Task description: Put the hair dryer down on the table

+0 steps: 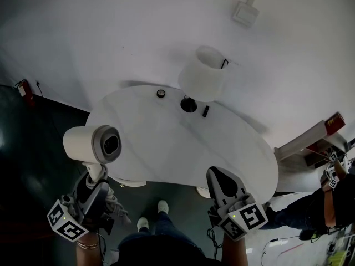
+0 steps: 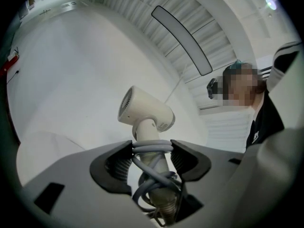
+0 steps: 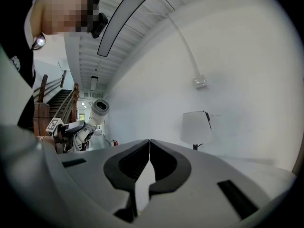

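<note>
A cream hair dryer (image 1: pixel 92 144) with a grey nozzle stands upright in my left gripper (image 1: pixel 94 183), held above the left edge of the white round table (image 1: pixel 166 143). In the left gripper view the jaws clamp its handle (image 2: pixel 151 152), which has a grey cord (image 2: pixel 153 175) wound around it. The dryer (image 3: pixel 99 109) also shows at the left of the right gripper view. My right gripper (image 1: pixel 222 183) is shut and empty, its tips (image 3: pixel 149 141) touching, near the table's front right edge.
A white table lamp (image 1: pixel 202 73) with a black base stands at the back of the table beside a small black object (image 1: pixel 205 111) and a small round item (image 1: pixel 161 93). Another person with grippers (image 1: pixel 331 176) is at the far right. A wall box (image 1: pixel 244 13) hangs above.
</note>
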`<state>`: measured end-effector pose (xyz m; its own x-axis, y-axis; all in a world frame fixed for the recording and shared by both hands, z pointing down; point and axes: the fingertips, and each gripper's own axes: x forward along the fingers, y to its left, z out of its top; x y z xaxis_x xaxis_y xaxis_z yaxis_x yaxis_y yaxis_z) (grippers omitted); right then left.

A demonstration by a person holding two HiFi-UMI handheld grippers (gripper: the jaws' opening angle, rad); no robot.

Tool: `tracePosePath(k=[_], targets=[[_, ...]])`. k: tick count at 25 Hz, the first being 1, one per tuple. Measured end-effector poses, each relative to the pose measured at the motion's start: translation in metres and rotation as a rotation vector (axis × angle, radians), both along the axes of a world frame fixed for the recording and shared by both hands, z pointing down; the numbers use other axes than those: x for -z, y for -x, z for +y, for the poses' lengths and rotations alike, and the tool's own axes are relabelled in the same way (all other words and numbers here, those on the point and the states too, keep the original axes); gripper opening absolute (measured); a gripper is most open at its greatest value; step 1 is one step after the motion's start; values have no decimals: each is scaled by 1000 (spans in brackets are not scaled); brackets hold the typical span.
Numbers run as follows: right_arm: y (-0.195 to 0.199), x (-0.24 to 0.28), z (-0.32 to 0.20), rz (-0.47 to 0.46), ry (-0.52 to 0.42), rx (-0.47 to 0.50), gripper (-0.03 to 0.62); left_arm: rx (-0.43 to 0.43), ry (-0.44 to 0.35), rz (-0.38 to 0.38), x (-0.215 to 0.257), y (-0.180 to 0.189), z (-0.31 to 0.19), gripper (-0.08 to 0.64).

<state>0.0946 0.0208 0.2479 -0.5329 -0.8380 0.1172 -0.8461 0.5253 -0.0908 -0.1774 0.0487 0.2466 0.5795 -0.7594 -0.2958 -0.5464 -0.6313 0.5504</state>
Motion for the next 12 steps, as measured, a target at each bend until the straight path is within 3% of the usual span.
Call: tracePosePath(k=[12], targets=[[-25, 2, -48, -30, -5, 26, 18, 40, 9, -13, 0, -25, -39, 262]])
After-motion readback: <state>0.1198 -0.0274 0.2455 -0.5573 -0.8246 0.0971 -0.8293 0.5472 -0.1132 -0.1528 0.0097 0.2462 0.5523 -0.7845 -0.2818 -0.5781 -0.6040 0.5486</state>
